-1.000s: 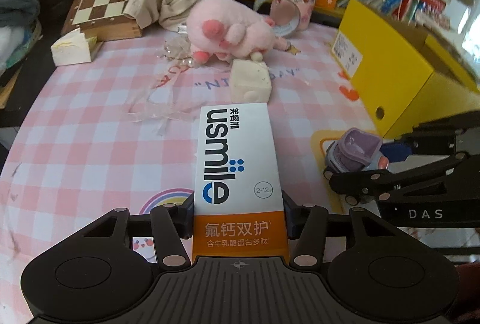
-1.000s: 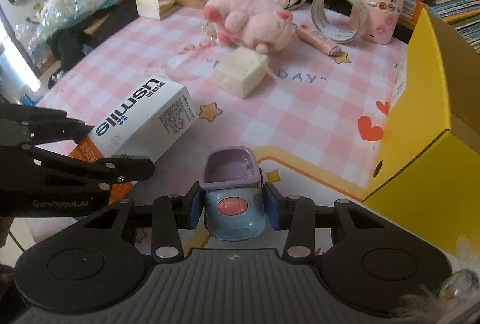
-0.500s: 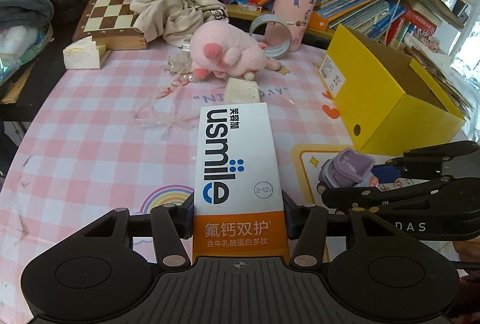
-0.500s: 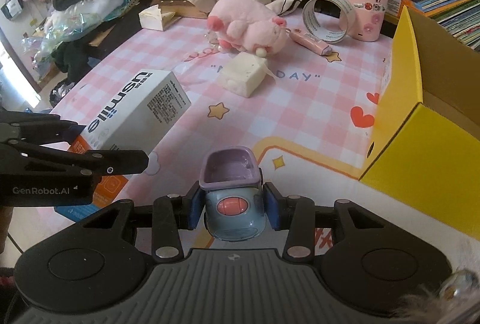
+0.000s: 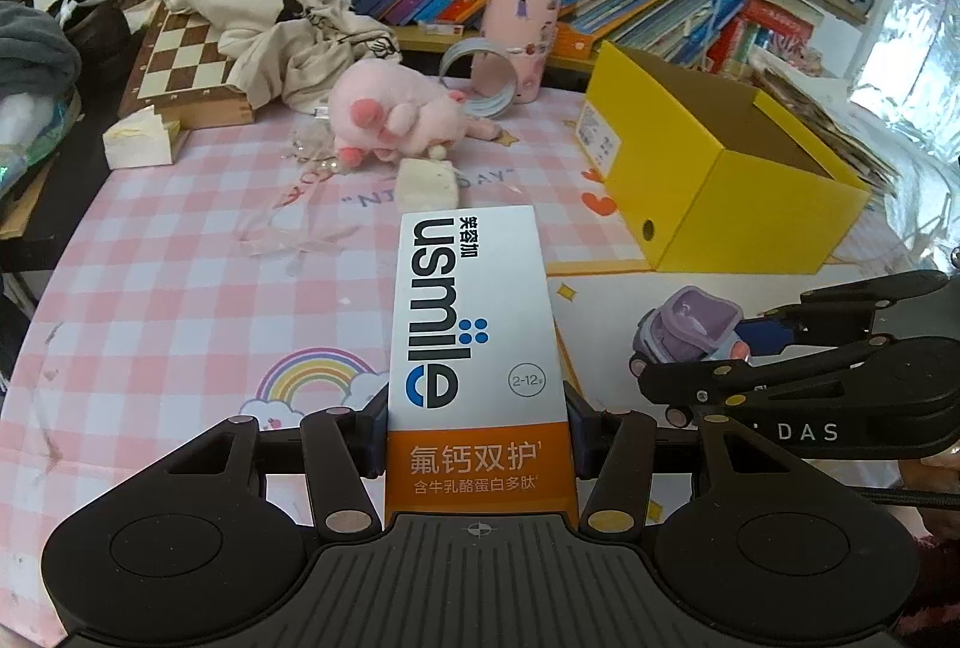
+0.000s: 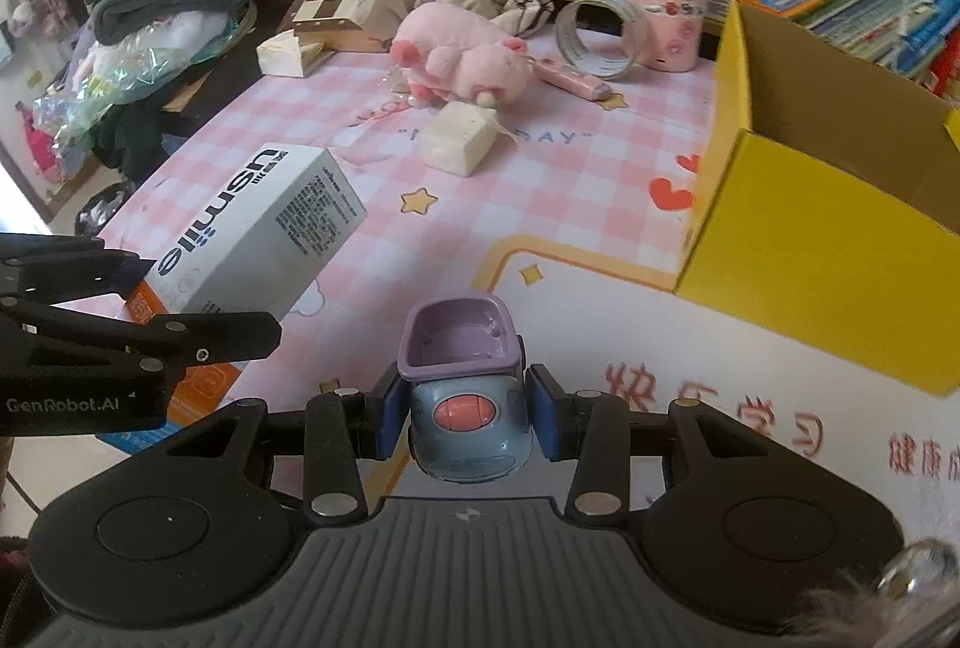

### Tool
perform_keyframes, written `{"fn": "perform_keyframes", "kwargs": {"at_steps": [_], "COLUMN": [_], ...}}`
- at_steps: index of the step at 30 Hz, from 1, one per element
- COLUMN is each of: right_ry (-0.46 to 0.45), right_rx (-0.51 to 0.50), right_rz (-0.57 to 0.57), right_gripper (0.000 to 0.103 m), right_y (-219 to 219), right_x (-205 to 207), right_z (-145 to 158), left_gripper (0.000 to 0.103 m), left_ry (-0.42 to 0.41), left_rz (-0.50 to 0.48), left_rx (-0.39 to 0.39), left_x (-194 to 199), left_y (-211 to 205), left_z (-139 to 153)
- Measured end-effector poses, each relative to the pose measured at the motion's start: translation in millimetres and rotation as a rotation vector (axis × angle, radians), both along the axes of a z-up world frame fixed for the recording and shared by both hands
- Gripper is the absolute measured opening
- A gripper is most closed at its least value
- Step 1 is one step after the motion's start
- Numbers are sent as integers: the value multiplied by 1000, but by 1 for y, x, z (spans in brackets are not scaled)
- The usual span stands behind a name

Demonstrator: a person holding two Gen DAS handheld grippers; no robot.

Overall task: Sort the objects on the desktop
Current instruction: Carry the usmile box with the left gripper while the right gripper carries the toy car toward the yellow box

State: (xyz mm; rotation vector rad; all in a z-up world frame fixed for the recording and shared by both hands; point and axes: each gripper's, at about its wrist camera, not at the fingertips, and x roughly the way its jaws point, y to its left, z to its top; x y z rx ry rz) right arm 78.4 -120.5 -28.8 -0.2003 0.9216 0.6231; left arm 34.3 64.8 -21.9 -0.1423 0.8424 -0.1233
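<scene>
My left gripper [image 5: 477,438] is shut on a white and orange usmile toothpaste box [image 5: 471,324] and holds it above the pink checked tabletop; the box also shows in the right wrist view [image 6: 252,234]. My right gripper [image 6: 462,408] is shut on a small blue and purple toy truck [image 6: 459,378], also seen in the left wrist view [image 5: 684,330], held above the table. An open yellow cardboard box [image 5: 714,168] stands ahead to the right, and in the right wrist view [image 6: 828,204] it is close on the right.
A pink plush pig [image 5: 396,114], a white cube [image 5: 426,183], a tape roll [image 5: 480,84], a pink cylinder [image 5: 519,30] and a pink stick [image 6: 570,78] lie at the back. A chessboard [image 5: 180,66] with cloth and a tissue block [image 5: 138,141] are back left. Books line the shelf behind.
Both grippers have risen and drawn back with their loads, so the table objects look farther away. The yellow box's open top shows more now. The grips are unchanged.
</scene>
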Motion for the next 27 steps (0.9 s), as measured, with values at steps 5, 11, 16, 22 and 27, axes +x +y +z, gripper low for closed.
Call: {"fn": "perform_keyframes", "kwargs": {"at_steps": [5, 11, 16, 22, 27], "right_ry": [3, 6, 0, -3, -5], "right_rx": [0, 9, -5, -12, -19], "right_rz": [-61, -134, -161, -218, -252], "right_gripper": [40, 40, 40, 40, 40], "right_y": [-14, -30, -38, -54, -67], "right_x": [-14, -24, -34, -41, -47], "right_z": [-1, 1, 3, 5, 4], "left_gripper": [52, 52, 52, 52, 52], "left_ry": [-6, -14, -19, -23, -28], "left_rz": [-41, -88, -113, -151, -183], "left_rx": [-3, -1, -13, -28, -33], "left_x": [-7, -14, -16, -19, -19], "left_y": [-7, -16, -23, -33, -44], "left_z": [1, 4, 3, 3, 4]}}
